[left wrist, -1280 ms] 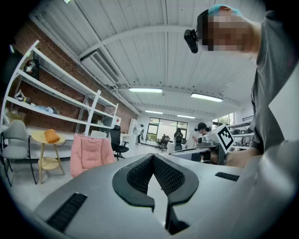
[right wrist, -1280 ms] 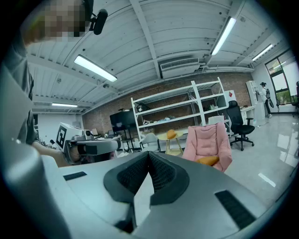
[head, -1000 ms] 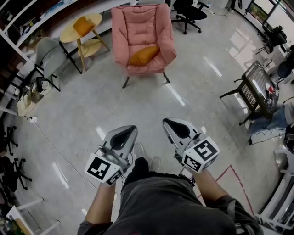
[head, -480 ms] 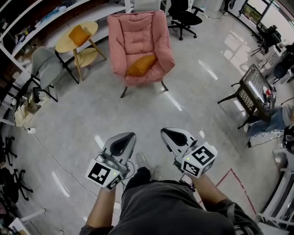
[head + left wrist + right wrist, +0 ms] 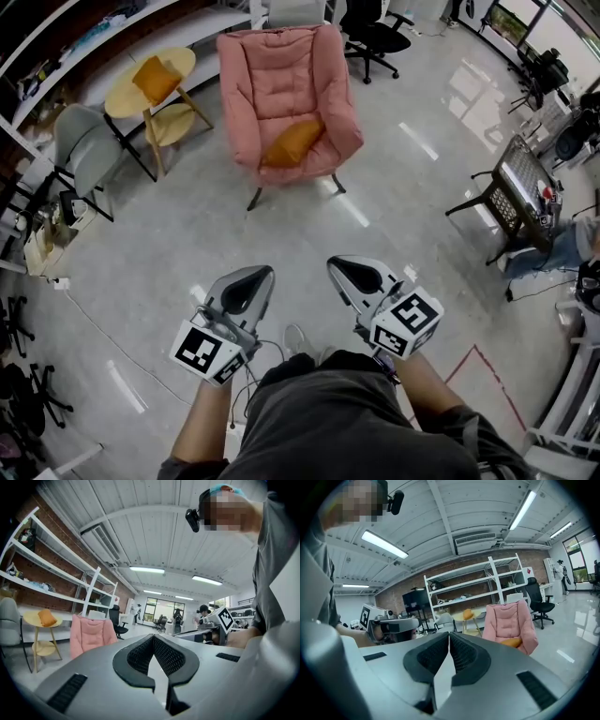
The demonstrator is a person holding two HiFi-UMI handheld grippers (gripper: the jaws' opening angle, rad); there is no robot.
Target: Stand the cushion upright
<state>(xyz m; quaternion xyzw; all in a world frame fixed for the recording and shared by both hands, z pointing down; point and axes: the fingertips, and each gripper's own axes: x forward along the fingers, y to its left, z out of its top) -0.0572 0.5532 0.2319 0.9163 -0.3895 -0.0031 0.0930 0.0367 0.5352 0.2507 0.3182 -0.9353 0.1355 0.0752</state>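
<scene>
An orange cushion lies slumped on the seat of a pink armchair across the floor; the right gripper view shows this cushion too. My left gripper and right gripper are held side by side in front of the person's body, well short of the chair. Both point toward it. In each gripper's own view the jaws meet at the tips, the left gripper and the right gripper alike, with nothing between them. The left gripper view catches only the armchair.
A yellow round side table left of the armchair carries a second orange cushion. A grey chair and shelving stand at the left. A black office chair is behind, a black mesh chair at right. Red tape marks the floor.
The person has walked toward the armchair, which now sits a little nearer and lower in the head view. Both grippers travelled along, still shut and empty.
</scene>
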